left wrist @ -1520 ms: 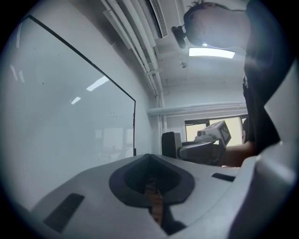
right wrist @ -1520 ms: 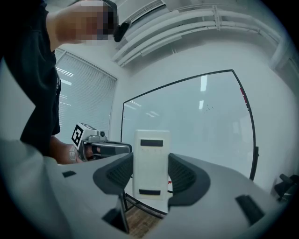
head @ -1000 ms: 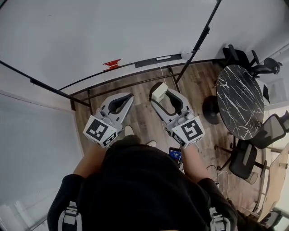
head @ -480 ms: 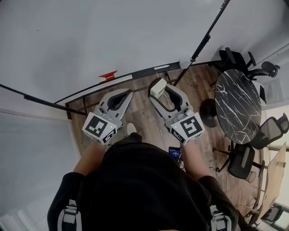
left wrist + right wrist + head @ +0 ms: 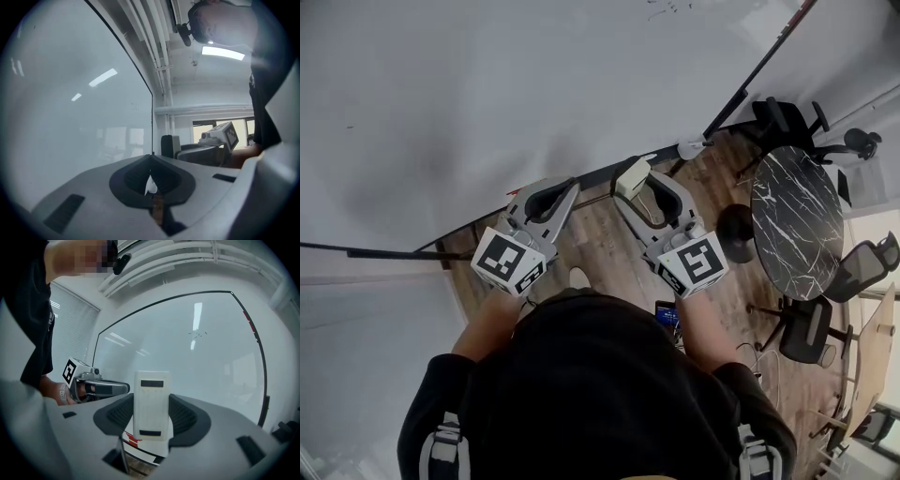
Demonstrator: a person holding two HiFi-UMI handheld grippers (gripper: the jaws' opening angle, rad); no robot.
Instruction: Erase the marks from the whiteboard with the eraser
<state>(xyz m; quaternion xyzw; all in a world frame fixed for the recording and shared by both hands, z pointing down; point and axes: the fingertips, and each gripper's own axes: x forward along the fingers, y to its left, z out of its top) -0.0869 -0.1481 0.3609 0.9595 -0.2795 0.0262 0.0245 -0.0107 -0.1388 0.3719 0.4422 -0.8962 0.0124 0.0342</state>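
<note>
Office room with a big whiteboard (image 5: 534, 84) up front, mostly clean. The right claw (image 5: 636, 187) is clamped on the white eraser (image 5: 151, 404), low near the board's bottom edge. The left claw (image 5: 151, 161) is pinched together, empty. Faint marks (image 5: 198, 333) sit high up, so I'd guess it's still the approach: reach up, then press flat.

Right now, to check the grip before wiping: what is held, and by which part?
The right gripper clamps the eraser across its two long sides; the left gripper is shut on nothing.
</note>
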